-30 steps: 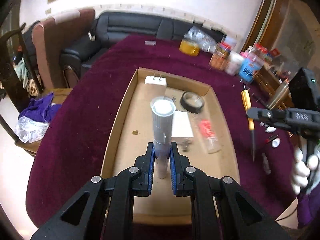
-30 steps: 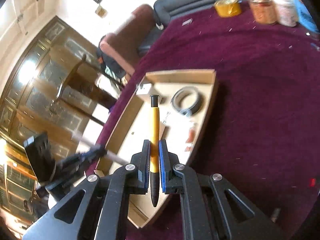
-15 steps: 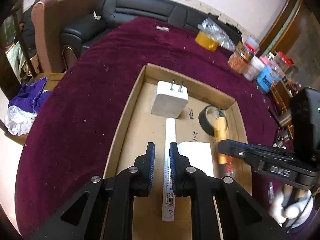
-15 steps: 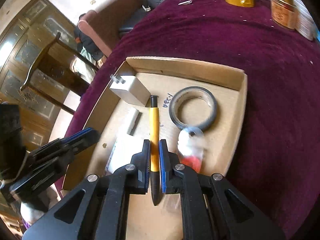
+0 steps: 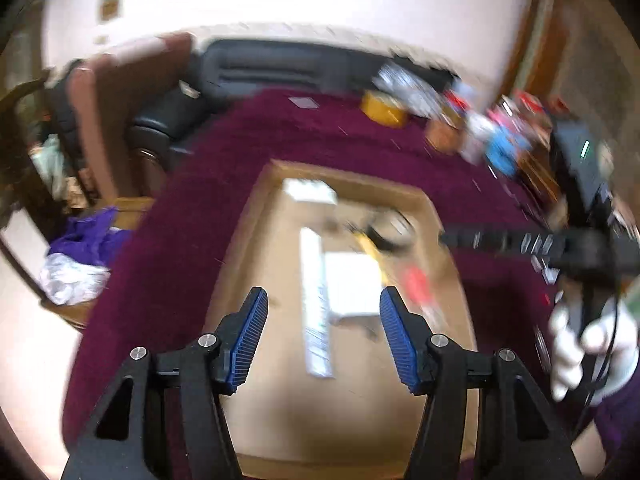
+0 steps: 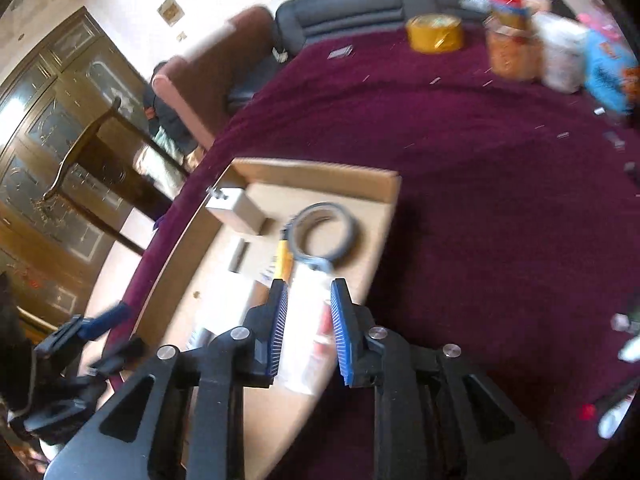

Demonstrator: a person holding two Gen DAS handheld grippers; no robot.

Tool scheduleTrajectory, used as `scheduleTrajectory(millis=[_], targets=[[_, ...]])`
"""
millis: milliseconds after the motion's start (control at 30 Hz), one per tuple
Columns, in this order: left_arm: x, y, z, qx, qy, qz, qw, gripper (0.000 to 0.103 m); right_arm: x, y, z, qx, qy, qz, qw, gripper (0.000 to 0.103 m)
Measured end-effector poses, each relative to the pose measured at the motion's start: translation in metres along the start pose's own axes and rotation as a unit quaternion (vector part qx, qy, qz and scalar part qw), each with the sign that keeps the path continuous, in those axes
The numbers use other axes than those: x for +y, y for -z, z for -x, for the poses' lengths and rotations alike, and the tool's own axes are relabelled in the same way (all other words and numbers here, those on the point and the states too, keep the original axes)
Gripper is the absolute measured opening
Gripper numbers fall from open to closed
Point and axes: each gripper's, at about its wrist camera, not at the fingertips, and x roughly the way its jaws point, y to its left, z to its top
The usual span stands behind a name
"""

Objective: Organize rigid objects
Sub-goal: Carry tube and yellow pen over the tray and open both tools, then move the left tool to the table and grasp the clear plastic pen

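A cardboard tray (image 5: 240,240) (image 6: 320,172) lies on the maroon tablecloth. In it lie a white tube (image 5: 316,308), a yellow pen (image 6: 282,260) (image 5: 370,246), a grey tape roll (image 6: 324,232), a white charger (image 6: 236,208) (image 5: 310,192) and a clear bottle with a red label (image 6: 320,328). My left gripper (image 5: 324,300) hovers over the tube, its jaws opening and apart from it. The jaws of my right gripper (image 6: 308,292) are opening too, with nothing gripped; the pen lies just ahead of its left finger. Both views are blurred.
Jars, a blue packet and a yellow tin (image 6: 434,34) stand at the table's far side. Small loose items (image 6: 624,324) lie on the cloth at the right. A black sofa (image 5: 280,68), a brown chair (image 5: 100,120) and a dark cabinet (image 6: 48,152) surround the table.
Both grippers have opened and drawn back from the tray. The white tube and the yellow pen, held before, now lie in the tray.
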Motion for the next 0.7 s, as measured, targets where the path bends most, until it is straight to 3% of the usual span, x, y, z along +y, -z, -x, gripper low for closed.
scheduleTrajectory(millis=[133,200,300,467,633,700], targets=[[-0.033,0.005,-0.042,0.079,-0.007,-0.046,0.9957,0.051,-0.02,0.016,0.044,-0.032,0.032,0.001,0.999,0.023],[-0.039,0.0,-0.063,0.107,-0.024,-0.054,0.9925,0.048,-0.034,0.025,0.064,-0.042,0.05,-0.01,0.998,0.048],[-0.034,-0.014,-0.095,0.136,-0.052,-0.033,0.9888,0.047,-0.058,0.038,0.091,-0.06,0.066,-0.033,0.995,0.053],[-0.024,-0.032,-0.103,0.114,-0.06,0.008,0.9916,0.047,-0.09,0.057,0.135,-0.097,0.091,-0.06,0.989,0.053],[-0.045,-0.023,-0.034,0.04,-0.011,0.01,0.9991,0.049,-0.121,0.08,0.194,-0.173,0.168,-0.06,0.969,0.055],[-0.056,-0.019,-0.01,0.009,0.006,0.008,0.9999,0.061,-0.131,0.091,0.208,-0.203,0.21,-0.052,0.955,0.082]])
